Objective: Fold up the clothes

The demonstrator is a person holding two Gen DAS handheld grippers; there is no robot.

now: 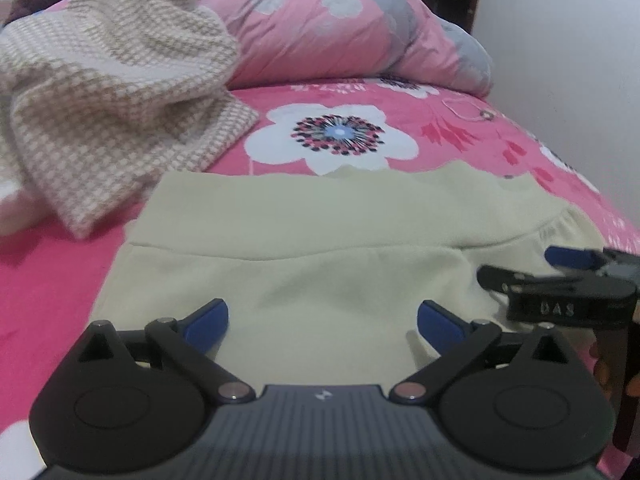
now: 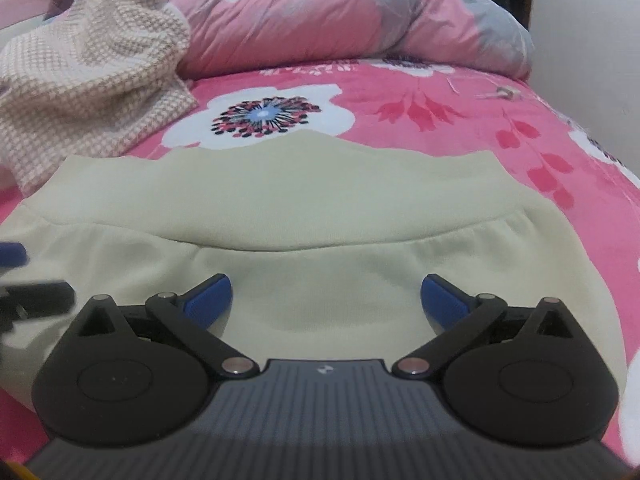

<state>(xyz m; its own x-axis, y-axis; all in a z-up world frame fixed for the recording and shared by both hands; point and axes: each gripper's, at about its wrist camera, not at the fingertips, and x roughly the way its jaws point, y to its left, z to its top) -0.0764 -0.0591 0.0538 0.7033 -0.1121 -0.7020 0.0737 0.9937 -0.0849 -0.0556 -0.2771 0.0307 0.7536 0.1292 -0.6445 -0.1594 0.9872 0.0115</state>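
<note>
Smooth, matt pale-cream jersey cloth on the folded garment [image 1: 320, 236]. Coarse, nubbly waffle weave on the beige checked knit [image 1: 116, 92]. Soft printed cotton on the bed sheet [image 2: 460, 96]; slight sheen on the quilt [image 2: 340, 12]. Matt black plastic, ribbed blue pads [image 2: 210, 300], shiny metal pins on both grippers.

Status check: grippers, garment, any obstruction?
Left gripper open, right gripper open, both empty. Cream garment flat on bed. Knit sweater heaped far-left, clear.

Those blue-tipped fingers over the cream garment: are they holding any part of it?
Nothing is held. Both the left gripper and right gripper stand wide open above the cream garment.
</note>
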